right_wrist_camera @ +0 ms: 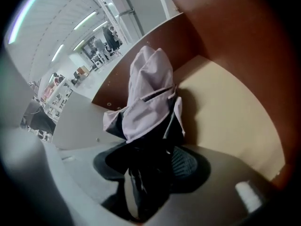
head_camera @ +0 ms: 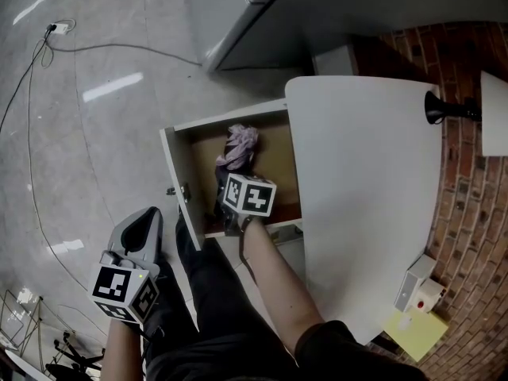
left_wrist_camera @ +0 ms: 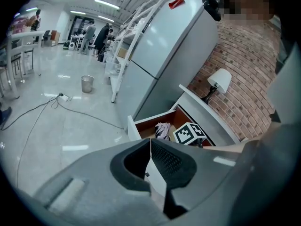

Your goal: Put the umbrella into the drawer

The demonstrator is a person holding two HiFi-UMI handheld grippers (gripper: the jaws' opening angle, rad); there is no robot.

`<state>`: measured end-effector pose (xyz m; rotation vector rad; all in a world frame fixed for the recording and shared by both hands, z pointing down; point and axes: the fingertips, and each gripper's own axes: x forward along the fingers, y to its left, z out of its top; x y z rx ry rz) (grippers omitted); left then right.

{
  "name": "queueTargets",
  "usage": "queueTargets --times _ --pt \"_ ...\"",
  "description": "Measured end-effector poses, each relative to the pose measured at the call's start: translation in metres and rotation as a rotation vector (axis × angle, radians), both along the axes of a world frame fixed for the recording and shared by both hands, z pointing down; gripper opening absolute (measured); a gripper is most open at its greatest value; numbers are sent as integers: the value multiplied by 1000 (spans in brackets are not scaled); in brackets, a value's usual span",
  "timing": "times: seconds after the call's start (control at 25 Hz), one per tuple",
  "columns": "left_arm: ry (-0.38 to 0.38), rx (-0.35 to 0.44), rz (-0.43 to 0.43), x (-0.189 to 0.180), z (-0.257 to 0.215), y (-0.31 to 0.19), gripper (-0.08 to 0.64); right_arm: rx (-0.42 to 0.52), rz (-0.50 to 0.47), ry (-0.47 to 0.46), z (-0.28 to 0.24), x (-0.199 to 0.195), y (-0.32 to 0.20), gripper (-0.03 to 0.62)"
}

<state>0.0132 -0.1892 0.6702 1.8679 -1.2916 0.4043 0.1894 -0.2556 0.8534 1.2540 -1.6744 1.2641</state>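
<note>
My right gripper was clamped on the folded umbrella, which reached ahead of it inside the open drawer. Placing was in hand, I judged. Next I needed to lower it and let go. My left gripper hung closed and empty, outside the drawer.
</note>
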Motion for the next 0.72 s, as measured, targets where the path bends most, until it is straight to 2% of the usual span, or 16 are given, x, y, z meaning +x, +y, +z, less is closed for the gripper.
queueTargets --times 0.2,0.44,0.72 --pt "1 -7 13 5 0 0 15 3 10 3 0 1 0 238" --pt "0 3 14 5 -3 -3 15 36 -47 1 -8 -13 -4 288" --pt "12 38 27 9 -23 -4 15 67 -26 -21 -41 -11 4 299"
